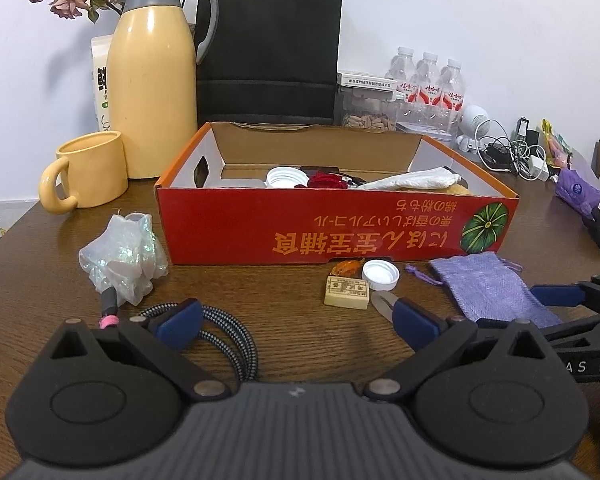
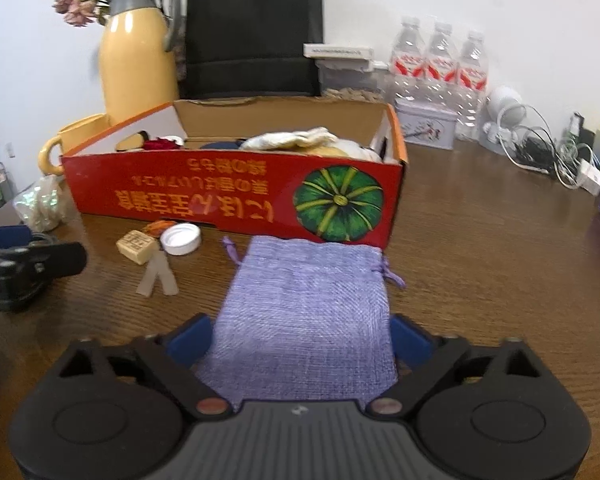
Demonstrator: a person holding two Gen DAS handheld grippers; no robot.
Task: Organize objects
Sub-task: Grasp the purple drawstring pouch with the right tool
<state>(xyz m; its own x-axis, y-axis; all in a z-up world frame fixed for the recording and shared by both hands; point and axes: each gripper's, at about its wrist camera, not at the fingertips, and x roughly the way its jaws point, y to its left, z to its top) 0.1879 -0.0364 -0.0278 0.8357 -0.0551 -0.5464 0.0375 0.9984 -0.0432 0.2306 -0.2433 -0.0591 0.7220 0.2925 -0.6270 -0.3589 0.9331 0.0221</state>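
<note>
A red cardboard box [image 1: 336, 228] [image 2: 236, 196] with several small items inside stands mid-table. In front of it lie a purple cloth pouch [image 1: 488, 288] [image 2: 308, 312], a white bottle cap [image 1: 380, 275] [image 2: 180, 239], a small tan block [image 1: 347, 292] [image 2: 136, 245], small scissors [image 1: 382, 306] [image 2: 156, 278], a crinkled plastic bag [image 1: 124, 256] and a braided cable [image 1: 228, 336]. My left gripper [image 1: 298, 322] is open and empty above the cable. My right gripper [image 2: 300, 340] is open, its fingers either side of the pouch's near end; it also shows in the left wrist view [image 1: 572, 300].
A yellow thermos [image 1: 156, 80] and yellow mug [image 1: 88, 172] stand at the back left, a black paper bag [image 1: 268, 48] behind the box, three water bottles [image 1: 428, 84] and tangled chargers [image 1: 516, 152] at the back right. The table is brown wood [image 2: 500, 280].
</note>
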